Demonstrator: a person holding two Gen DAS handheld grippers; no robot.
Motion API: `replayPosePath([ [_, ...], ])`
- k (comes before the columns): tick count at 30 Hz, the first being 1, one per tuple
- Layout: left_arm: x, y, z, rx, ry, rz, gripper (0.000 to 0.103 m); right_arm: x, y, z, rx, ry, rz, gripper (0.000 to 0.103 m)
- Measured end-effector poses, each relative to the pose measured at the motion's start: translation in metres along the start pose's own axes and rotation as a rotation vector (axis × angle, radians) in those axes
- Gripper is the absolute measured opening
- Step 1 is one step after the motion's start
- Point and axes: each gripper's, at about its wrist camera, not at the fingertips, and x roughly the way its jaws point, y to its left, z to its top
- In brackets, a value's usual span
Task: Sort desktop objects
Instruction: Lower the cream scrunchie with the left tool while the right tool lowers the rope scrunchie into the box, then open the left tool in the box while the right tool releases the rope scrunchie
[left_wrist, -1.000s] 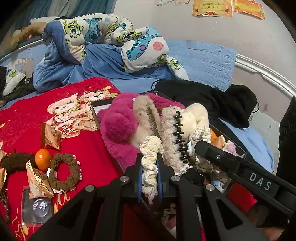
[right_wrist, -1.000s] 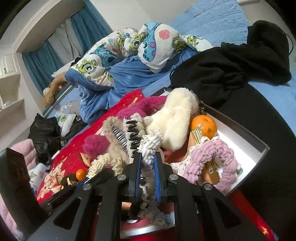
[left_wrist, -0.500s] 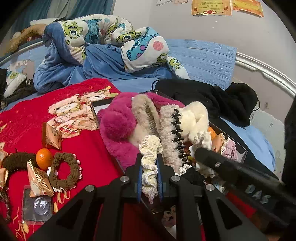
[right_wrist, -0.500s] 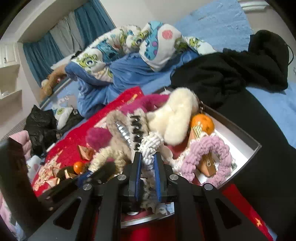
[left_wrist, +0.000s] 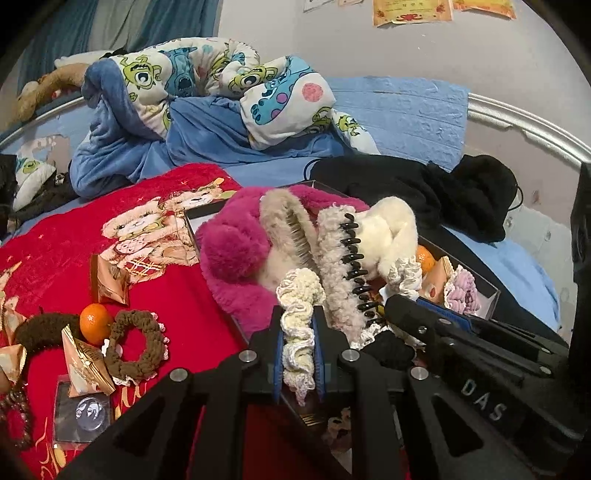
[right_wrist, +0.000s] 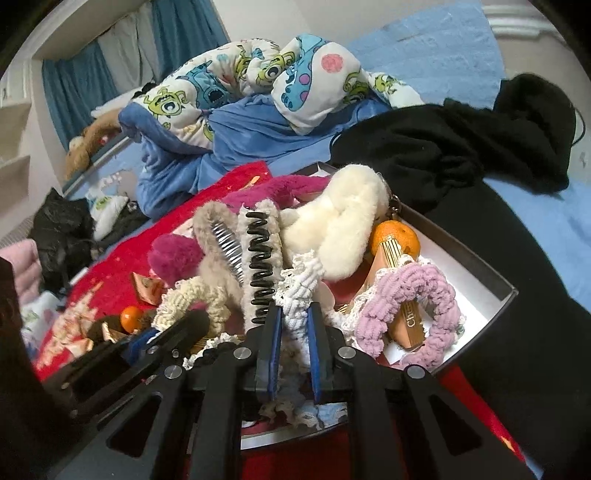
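Observation:
My left gripper is shut on a cream ruffled scrunchie over the near edge of the dark box. My right gripper is shut on a white ruffled scrunchie over the same box. The box holds a magenta plush clip, beige fuzzy claw clips, a cream fluffy piece, an orange and a pink scrunchie. The right gripper's body shows in the left view.
On the red blanket left of the box lie a brown scrunchie, a small orange, gold snack packets, a dark hair band and a clear packet. Black clothing and a rumpled duvet lie behind.
Both grippers stay shut on their scrunchies. The right gripper has shifted a little over the box; the left has barely moved.

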Motion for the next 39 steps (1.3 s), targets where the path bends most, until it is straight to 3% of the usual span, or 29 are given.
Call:
replayPosePath([
  [27, -0.011, 0.002, 0.002, -0.021, -0.023, -0.058, 0.014, -0.009, 0.003, 0.001, -0.029, -0.032, -0.014, 0.016],
  [31, -0.014, 0.001, 0.003, -0.025, -0.026, -0.068, 0.014, -0.015, 0.006, 0.001, -0.056, -0.041, -0.049, 0.018],
  [39, -0.016, -0.004, 0.003, -0.008, -0.025, -0.077, 0.014, -0.020, -0.002, 0.001, -0.029, -0.050, -0.028, 0.018],
])
